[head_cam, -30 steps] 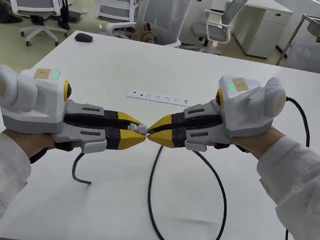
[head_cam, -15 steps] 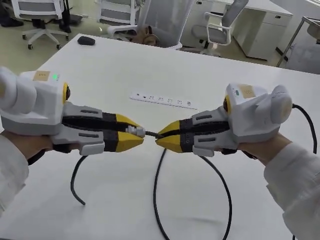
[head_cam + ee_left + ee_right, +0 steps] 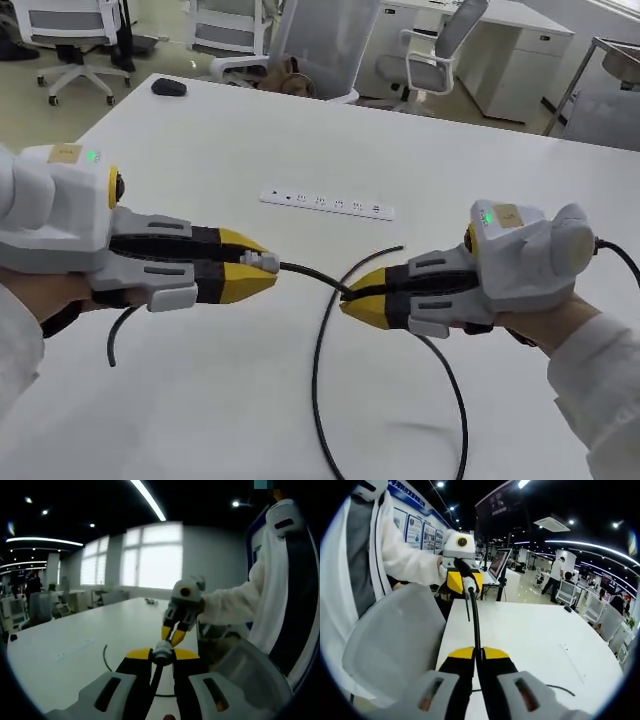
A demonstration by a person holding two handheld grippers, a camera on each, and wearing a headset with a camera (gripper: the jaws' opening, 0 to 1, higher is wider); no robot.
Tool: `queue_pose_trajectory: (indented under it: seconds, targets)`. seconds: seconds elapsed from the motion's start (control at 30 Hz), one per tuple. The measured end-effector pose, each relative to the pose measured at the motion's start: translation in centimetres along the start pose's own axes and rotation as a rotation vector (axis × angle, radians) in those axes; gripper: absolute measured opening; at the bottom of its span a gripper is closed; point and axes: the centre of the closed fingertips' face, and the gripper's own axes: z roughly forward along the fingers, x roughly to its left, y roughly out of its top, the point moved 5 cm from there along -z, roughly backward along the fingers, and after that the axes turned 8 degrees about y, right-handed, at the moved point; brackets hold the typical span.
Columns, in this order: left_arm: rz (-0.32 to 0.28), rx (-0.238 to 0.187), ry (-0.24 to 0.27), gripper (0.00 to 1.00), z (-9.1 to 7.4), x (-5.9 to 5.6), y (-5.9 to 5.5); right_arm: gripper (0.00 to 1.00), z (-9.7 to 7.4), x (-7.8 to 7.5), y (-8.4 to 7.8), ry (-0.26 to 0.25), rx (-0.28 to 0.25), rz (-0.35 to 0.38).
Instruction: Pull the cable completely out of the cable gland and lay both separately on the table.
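Now, left claw [image 3: 272, 270]: we hold it closed on the grey cable gland [image 3: 262, 261], above the table [image 3: 200, 130].
Right claw [image 3: 348, 298]: clamped on the black cable [image 3: 312, 277], near the gland.
Cable line: it runs from gland to right claw, along both claws' length.
Tail [image 3: 113, 338]: a short end hangs behind the left claw, so we judge it not yet free.
Next pull: we judge it goes rightward along that line, away from the left claw.

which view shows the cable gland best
The left gripper view: the cable gland sits close, end-on between the jaws. The head view shows it small, side-on; the right gripper view shows it far along the cable.
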Motion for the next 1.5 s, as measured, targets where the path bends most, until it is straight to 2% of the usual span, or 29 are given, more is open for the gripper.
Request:
queue_pose_trajectory:
  seconds: [0.17, 0.43, 0.67, 0.73, 0.77, 0.8, 0.87, 1.07, 1.23, 1.5]
  targets:
    - [0.006, 0.008, -0.019, 0.17, 0.0, -0.4, 0.2, 0.03, -0.2, 0.4, 0.1, -0.018, 0.002, 0.007]
    - [-0.006, -0.012, -0.027, 0.17, 0.0, -0.8, 0.5, 0.04, -0.3, 0.1, 0.2, -0.042, 0.01, 0.008]
    - [-0.004, -0.023, -0.009, 0.17, -0.1, -0.7, 0.7, 0.06, -0.3, -0.4, 0.5, -0.044, 0.007, 0.014]
    - [-0.004, -0.026, -0.004, 0.17, -0.1, -0.7, 0.8, 0.11, -0.3, -0.7, 1.2, -0.049, -0.043, 0.042]
    - [-0.004, -0.028, -0.002, 0.17, -0.1, -0.7, 0.8, 0.16, -0.3, -0.9, 1.9, -0.055, -0.089, 0.064]
    - [-0.003, -0.029, -0.002, 0.17, -0.1, -0.7, 0.8, 0.18, -0.3, -1.0, 2.6, -0.058, -0.11, 0.057]
    - [-0.003, -0.03, -0.005, 0.17, 0.0, -0.8, 0.9, 0.18, -0.1, -1.1, 3.5, -0.061, -0.116, 0.015]
    - [0.008, -0.017, -0.011, 0.17, 0.1, -0.9, 0.8, 0.19, 1.1, -0.5, 5.5, -0.008, -0.087, -0.077]
    - [0.007, -0.021, -0.007, 0.17, 0.2, -0.8, 0.8, 0.18, 2.0, -0.3, 6.2, 0.023, -0.082, -0.112]
    - [0.025, -0.016, -0.001, 0.17, 0.1, -0.8, 0.7, 0.06, 3.1, 0.3, 6.7, 0.067, -0.083, -0.118]
